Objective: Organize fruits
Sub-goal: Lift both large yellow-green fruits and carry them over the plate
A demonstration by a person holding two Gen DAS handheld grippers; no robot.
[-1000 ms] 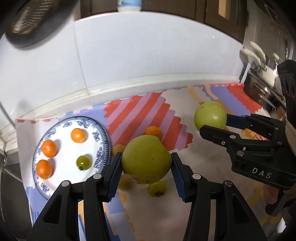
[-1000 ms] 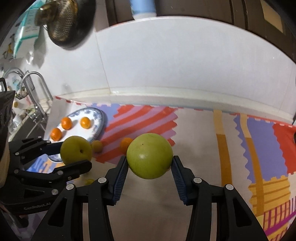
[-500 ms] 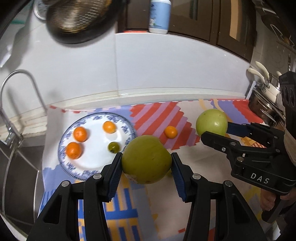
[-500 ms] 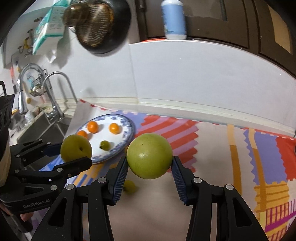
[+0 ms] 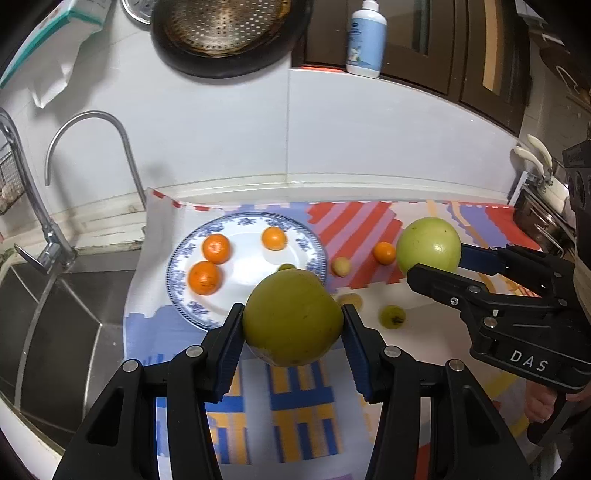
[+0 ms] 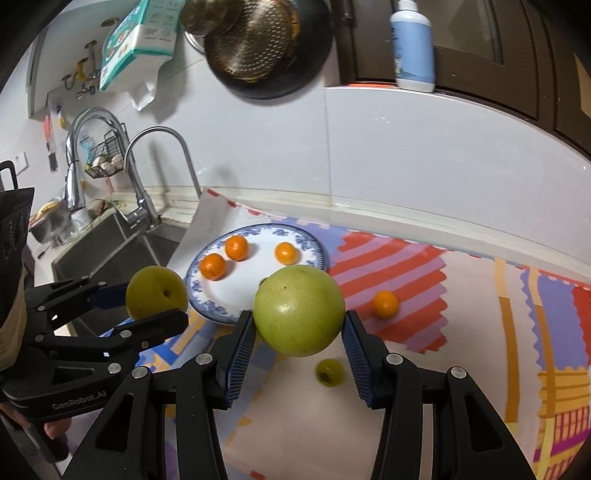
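My left gripper is shut on a large yellow-green fruit, held above the mat beside the blue-rimmed plate. My right gripper is shut on a paler green fruit; it also shows in the left wrist view. The plate holds three small oranges and a small green fruit. On the mat lie a loose orange, two small yellowish fruits and a small green fruit.
A sink with a curved tap lies left of the mat. A white tiled wall rises behind. A colander hangs above and a bottle stands on the ledge. Cookware sits at the right.
Both grippers have risen and pulled back from the counter with their fruits still held. The plate and loose fruits now look smaller and farther, and the sink has come into view.
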